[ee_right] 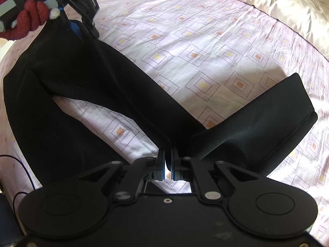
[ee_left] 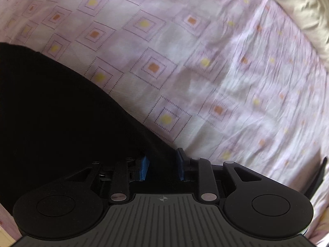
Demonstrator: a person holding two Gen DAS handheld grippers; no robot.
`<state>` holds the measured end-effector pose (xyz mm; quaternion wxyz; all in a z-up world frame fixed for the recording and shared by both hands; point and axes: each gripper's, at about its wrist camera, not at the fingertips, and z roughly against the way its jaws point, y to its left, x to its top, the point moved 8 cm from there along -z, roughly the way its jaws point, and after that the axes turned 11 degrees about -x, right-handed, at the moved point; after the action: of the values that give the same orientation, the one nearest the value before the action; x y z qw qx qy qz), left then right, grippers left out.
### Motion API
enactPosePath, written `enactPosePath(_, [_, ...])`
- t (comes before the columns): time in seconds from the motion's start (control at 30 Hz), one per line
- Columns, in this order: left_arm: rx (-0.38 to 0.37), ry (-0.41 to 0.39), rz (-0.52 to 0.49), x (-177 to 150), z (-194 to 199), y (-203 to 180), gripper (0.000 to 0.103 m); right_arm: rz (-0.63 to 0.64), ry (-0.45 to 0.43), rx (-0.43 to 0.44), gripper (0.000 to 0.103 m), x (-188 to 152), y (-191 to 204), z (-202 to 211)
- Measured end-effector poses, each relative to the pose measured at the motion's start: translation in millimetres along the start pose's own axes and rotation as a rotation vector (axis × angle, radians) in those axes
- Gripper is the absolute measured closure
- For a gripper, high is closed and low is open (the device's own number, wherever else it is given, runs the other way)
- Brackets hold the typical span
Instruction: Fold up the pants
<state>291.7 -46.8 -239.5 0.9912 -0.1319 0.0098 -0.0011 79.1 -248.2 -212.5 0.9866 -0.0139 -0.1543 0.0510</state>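
The black pants (ee_right: 86, 78) lie across the pink bed sheet (ee_right: 205, 41), from the upper left of the right wrist view down to the bottom middle. The right gripper (ee_right: 168, 160) pinches the cloth tight at the bottom middle. The left gripper (ee_left: 162, 164) has pants cloth between its blue pads (ee_left: 144, 167), so it seems to hold it too. To fold well, both should keep their hold, lift together, and lay one leg flat on the other.

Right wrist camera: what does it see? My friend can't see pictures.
The right gripper pinches black pants above a pink patterned bedsheet. Far left, a red-gloved hand holds the left gripper, gripping the pants too.
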Motion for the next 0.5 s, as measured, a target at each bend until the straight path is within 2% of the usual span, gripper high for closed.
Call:
enactPosePath(0.03, [-0.002,-0.02,-0.018,-0.8,1.9,-3.1,0.09,-0.005,0.0,-0.003,0.097,0.3,-0.2,0.4])
enactPosePath(0.07, [-0.02,-0.038,-0.033,-2.0,5.3,-7.5,0.096,-0.012,-0.002,-0.005,0.097,0.6,-0.6,1.7])
enactPosePath(0.23, [-0.014,-0.128,-0.137,-22.5,47.3,-20.6,0.096,-0.068,-0.033,-0.045,0.097,1.9,-3.8,23.3])
enactPosePath(0.5, [-0.064,-0.237,-0.278,-103.2,120.5,-9.1,0.096,-0.189,-0.087,-0.102,0.097,-18.0,3.0,80.7])
